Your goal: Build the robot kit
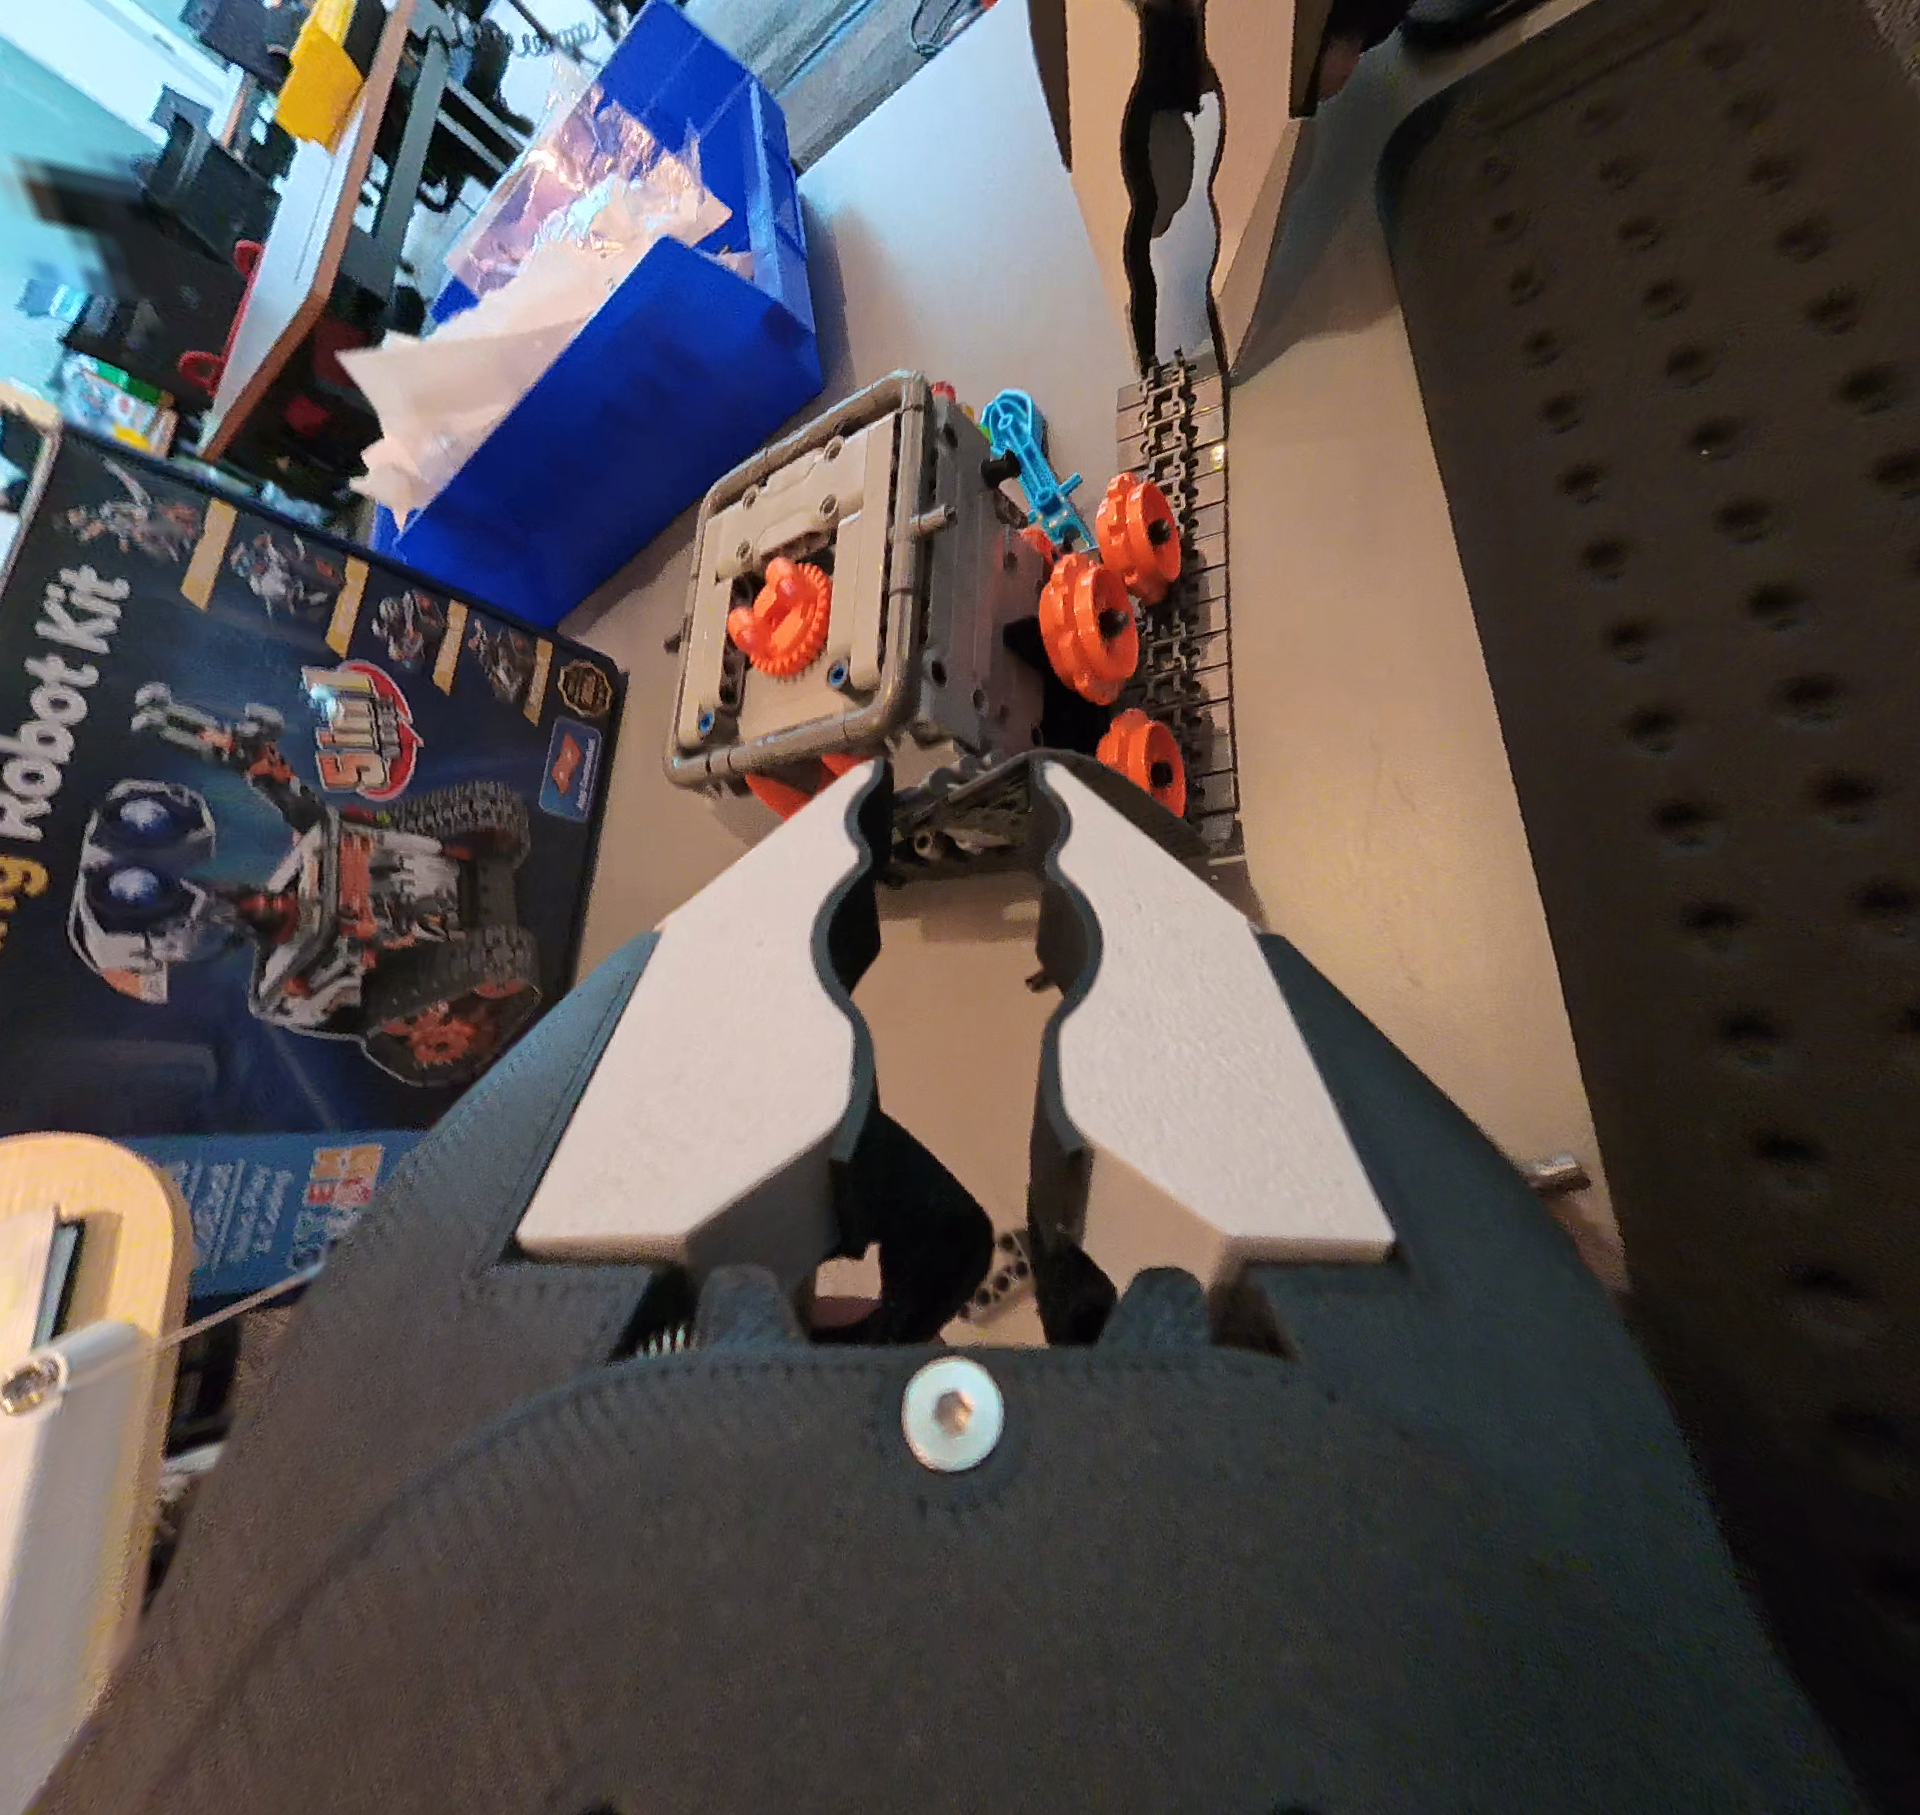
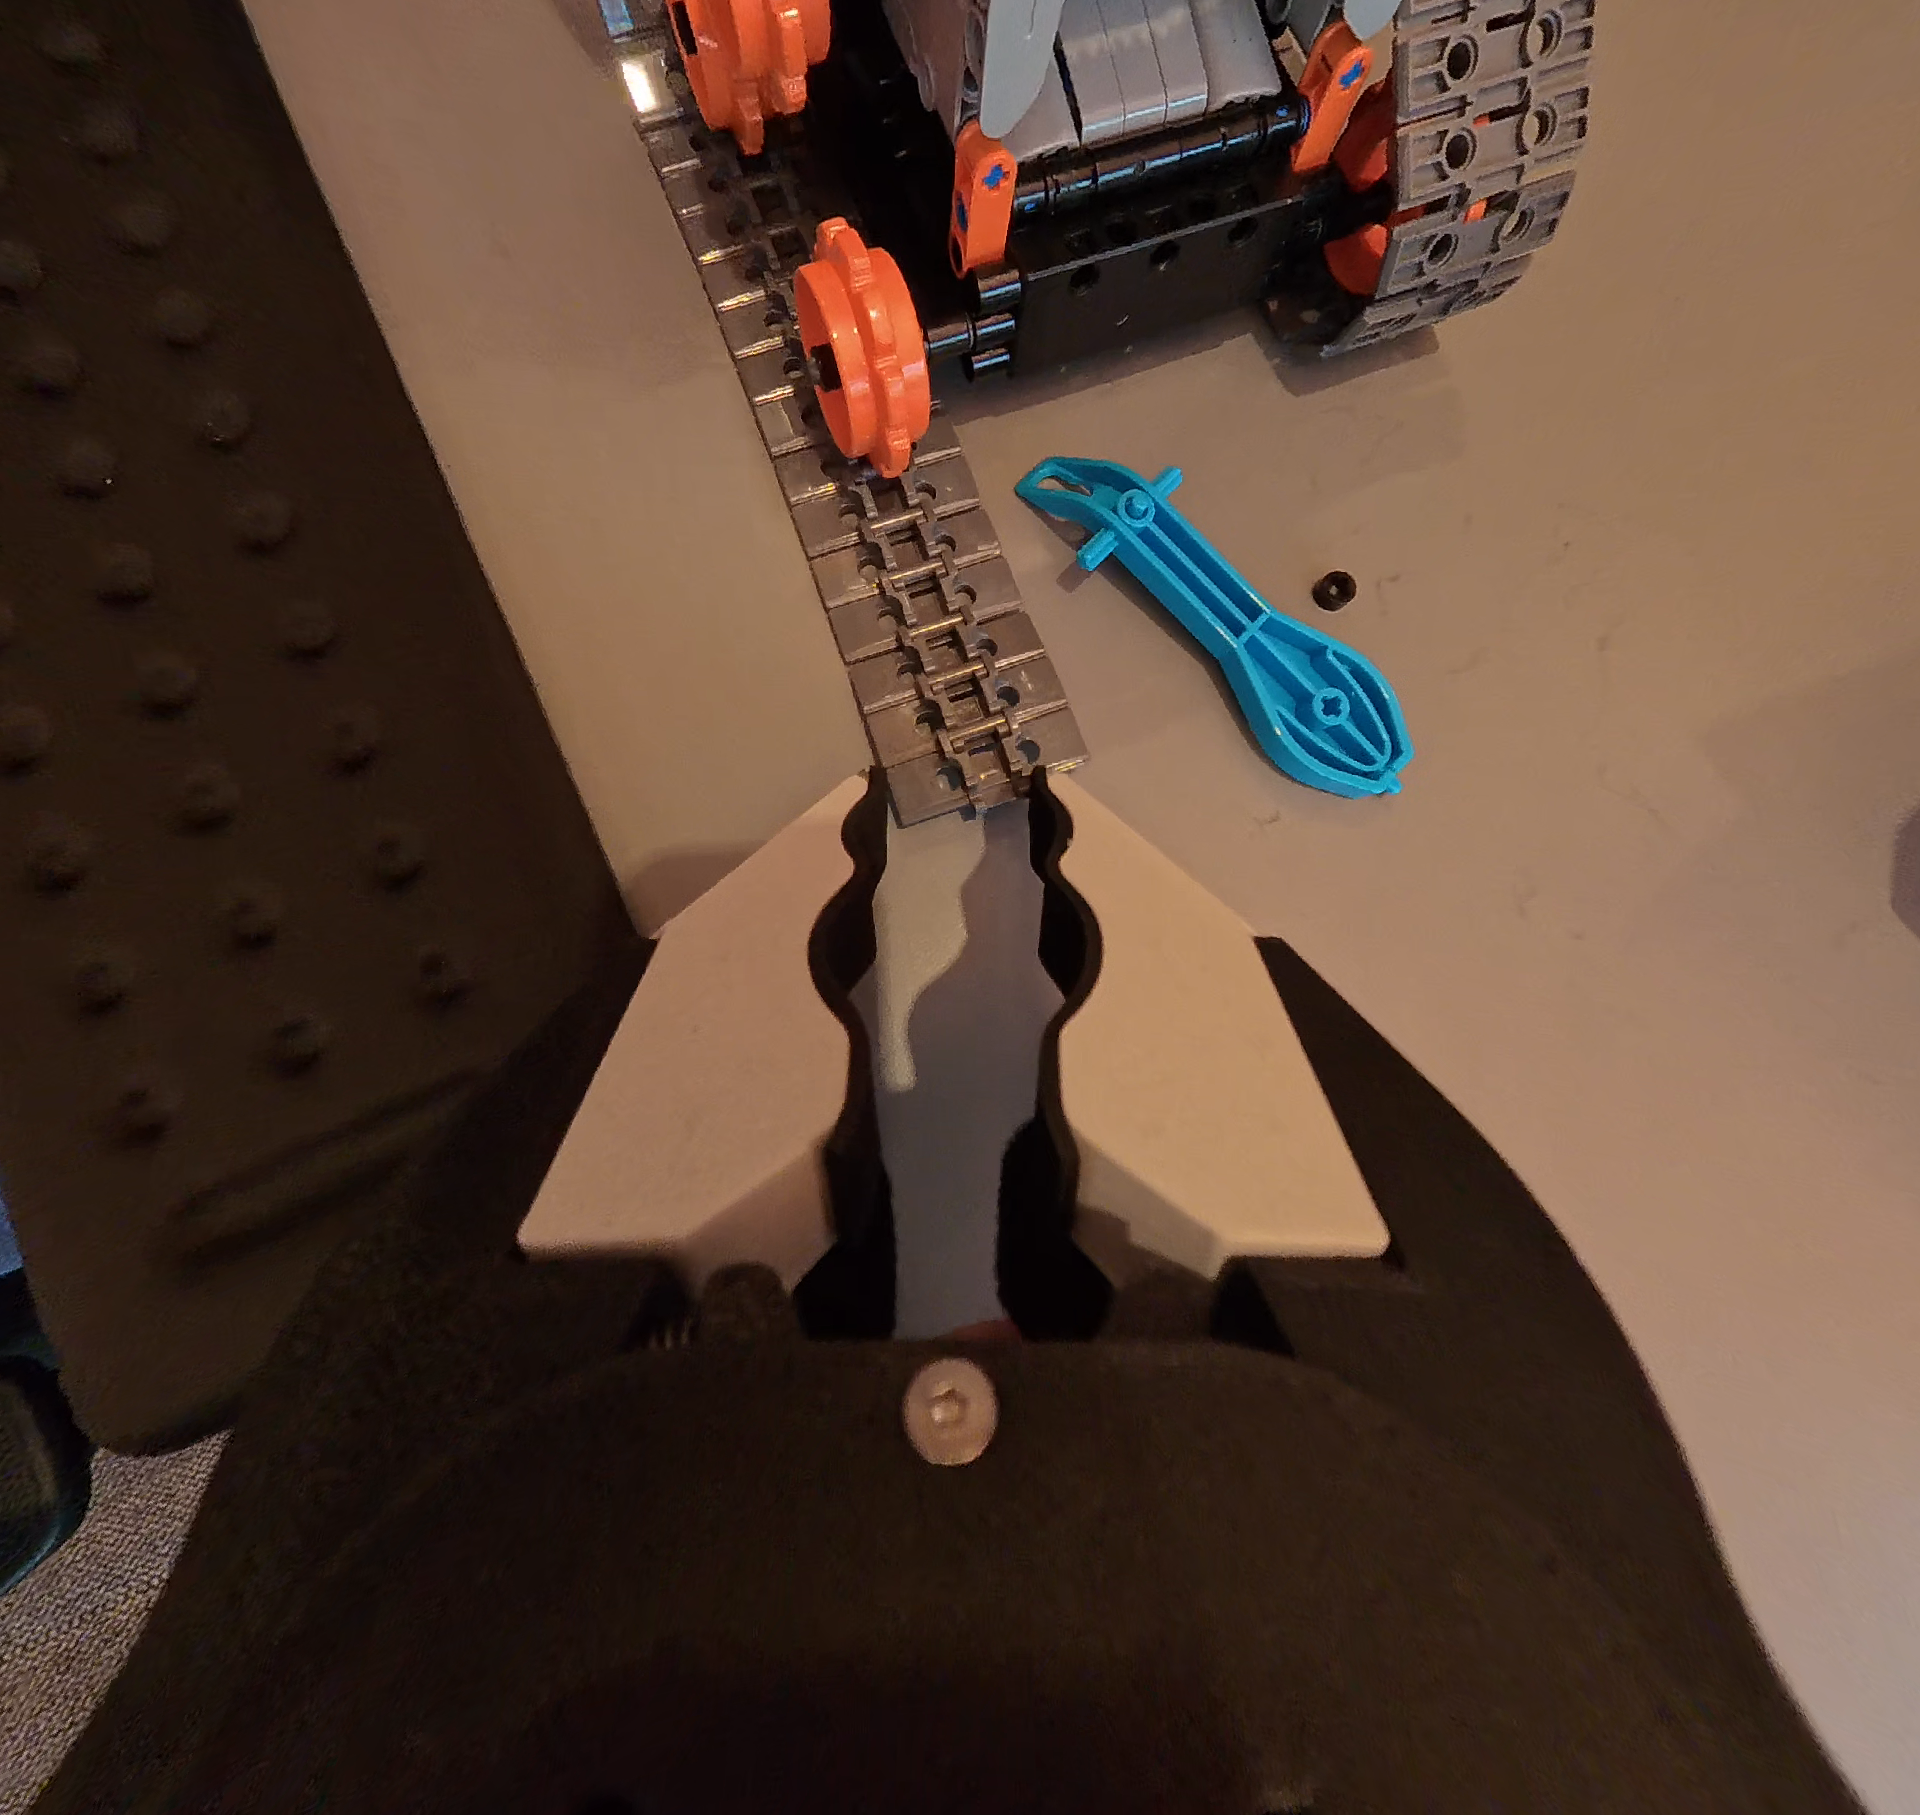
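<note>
The left gripper (image 1: 961, 789) has its jaws apart, their tips at the near end of a grey brick-built tracked vehicle (image 1: 831, 581) standing on the pale tabletop (image 1: 1382, 830); whether they touch it cannot be told. The right gripper (image 2: 956, 794) has its jaws clamped on the free end of a grey track chain (image 2: 914, 612). The chain lies flat along the tabletop edge, its long axis running from the right gripper away under the vehicle's orange sprockets (image 2: 857, 342). Just beside the chain lies a blue plastic tool (image 2: 1236, 633), its broad end toward the right gripper and its narrow end toward the vehicle, apart from both. A small black ring (image 2: 1333, 589) sits near the tool. Across the vehicle from the chain, a second track is wrapped round its wheels. A dark dimpled chair back (image 1: 1662, 622) stands close along the chain side of the tabletop. In the left wrist view a blue bin (image 1: 644, 383) holding clear plastic bags stands beyond the vehicle, and a dark printed kit box (image 1: 281, 799), picturing a tracked robot and bearing lettering, lies beside it.
</note>
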Available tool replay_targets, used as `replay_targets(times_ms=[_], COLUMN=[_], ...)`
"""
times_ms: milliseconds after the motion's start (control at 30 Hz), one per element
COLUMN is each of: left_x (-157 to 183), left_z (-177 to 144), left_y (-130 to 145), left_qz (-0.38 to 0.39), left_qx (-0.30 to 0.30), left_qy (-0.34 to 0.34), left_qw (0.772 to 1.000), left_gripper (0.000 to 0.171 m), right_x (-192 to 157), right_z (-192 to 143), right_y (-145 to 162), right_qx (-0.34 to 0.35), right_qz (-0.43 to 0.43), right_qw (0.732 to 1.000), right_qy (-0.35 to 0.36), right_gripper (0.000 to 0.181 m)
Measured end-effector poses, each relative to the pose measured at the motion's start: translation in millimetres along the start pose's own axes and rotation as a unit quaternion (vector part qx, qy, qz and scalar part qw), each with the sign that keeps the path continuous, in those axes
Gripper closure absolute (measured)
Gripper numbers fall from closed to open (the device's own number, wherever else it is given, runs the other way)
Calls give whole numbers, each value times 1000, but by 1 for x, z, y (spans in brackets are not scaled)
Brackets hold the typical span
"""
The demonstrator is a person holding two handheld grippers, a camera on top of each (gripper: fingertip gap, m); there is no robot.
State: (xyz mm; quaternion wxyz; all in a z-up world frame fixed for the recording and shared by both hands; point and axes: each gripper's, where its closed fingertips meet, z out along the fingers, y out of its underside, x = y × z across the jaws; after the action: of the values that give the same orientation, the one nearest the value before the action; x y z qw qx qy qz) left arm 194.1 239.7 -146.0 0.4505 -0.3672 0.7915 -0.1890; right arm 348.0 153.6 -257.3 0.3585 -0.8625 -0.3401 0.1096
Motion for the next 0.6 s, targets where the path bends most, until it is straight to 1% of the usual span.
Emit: replay_targets(times_ms=[200,367,533,600], left_x=[1,4,10,13], left_z=[13,22,28,29], left_y=[-13,-22,-31,-33], left_qz=[26,61,106,112], left_qx=[16,15,14,18], left_qy=[10,23,51,66], left_qw=[999,998,993,991], left_gripper=[147,146,146,146], right_x=[2,5,7,8], right_z=[0,1,-1,-1], right_y=[2,5,6,7], right_qx=[-3,-8,-11,-11], right_qz=[1,3,5,4], right_qw=[1000,1000,1000,1000], right_qy=[6,11,17,19], right_gripper=[156,156,156,156])
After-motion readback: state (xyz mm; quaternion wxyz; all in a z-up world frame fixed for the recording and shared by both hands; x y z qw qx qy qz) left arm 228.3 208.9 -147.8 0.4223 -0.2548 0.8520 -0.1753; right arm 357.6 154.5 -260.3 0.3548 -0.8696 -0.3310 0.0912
